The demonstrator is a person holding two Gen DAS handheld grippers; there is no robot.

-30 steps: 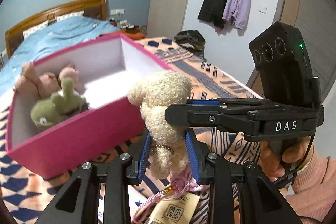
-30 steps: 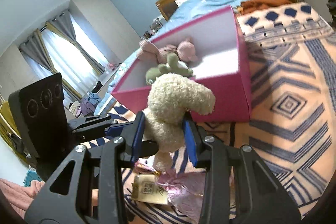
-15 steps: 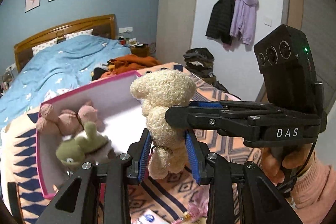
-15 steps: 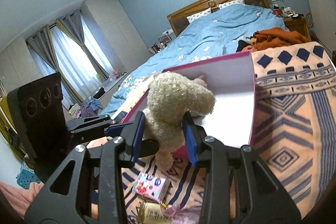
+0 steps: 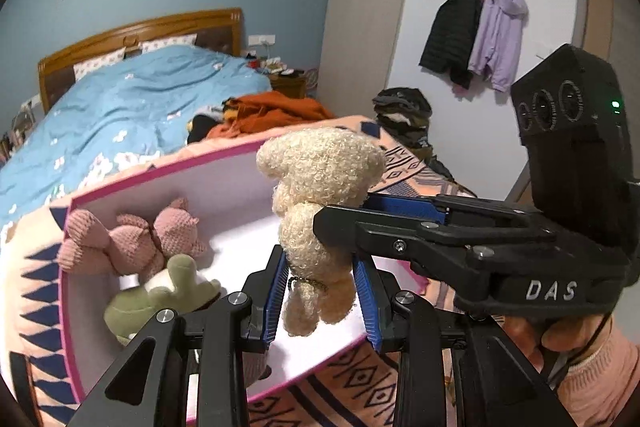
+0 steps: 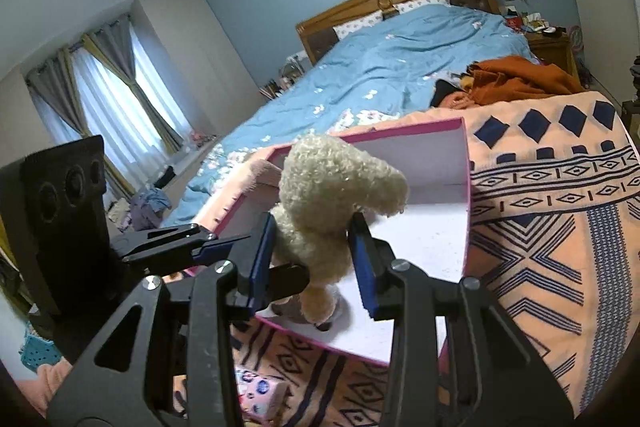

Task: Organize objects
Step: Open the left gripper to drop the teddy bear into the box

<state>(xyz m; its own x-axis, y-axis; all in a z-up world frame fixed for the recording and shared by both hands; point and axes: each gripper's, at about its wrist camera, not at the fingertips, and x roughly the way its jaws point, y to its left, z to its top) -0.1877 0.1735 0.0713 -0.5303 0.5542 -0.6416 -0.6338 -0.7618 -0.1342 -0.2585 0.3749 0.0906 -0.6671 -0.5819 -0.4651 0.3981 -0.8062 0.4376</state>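
Both claws, left claw (image 5: 320, 301) and right claw (image 6: 314, 259), clenched on cream plush (image 5: 320, 211) above pink box (image 5: 168, 167). Pink and green toys already boxed; possibly a packet (image 6: 260, 393) left outside.

Black grippers, blue-lined jaws, silver screws, white "DAS" lettering (image 5: 551, 290); bare fingers, pink knit sleeve (image 5: 600, 383).
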